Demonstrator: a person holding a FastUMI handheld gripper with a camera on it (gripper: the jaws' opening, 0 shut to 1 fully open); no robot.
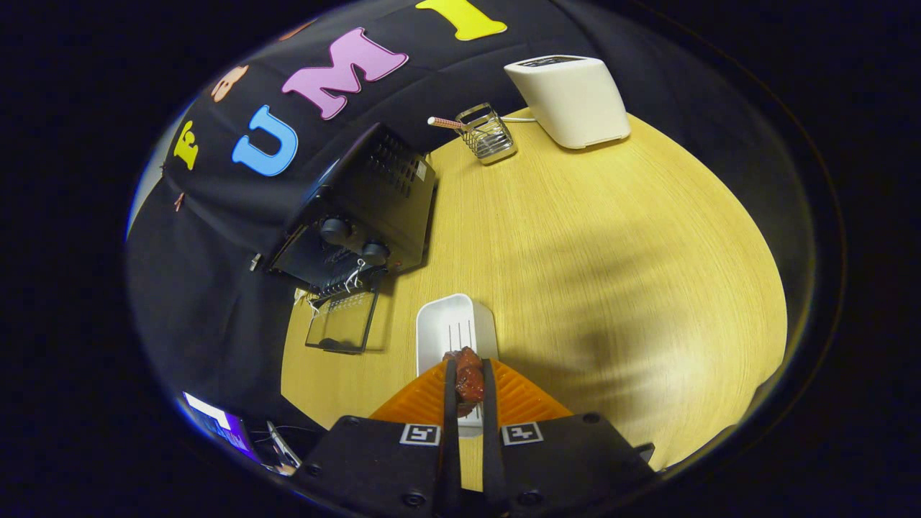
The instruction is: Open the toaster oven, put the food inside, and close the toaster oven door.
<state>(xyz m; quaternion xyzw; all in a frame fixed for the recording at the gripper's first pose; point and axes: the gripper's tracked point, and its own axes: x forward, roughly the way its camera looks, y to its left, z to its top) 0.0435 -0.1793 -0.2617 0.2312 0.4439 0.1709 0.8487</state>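
Tongs [469, 378] clamped on a reddish-brown piece of meat [468, 381], both orange fingers [424, 396] pressing it, above a white tray [455, 324] on the wooden table [590, 259]. Ahead and left, black toaster oven [360, 208], glass door [343, 321] folded down open. Beyond, wire holder [488, 133] and white toaster [570, 99].

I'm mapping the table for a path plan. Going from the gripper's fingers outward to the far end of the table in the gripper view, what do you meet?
Gripper shut on the food → white tray → wire holder → white toaster.
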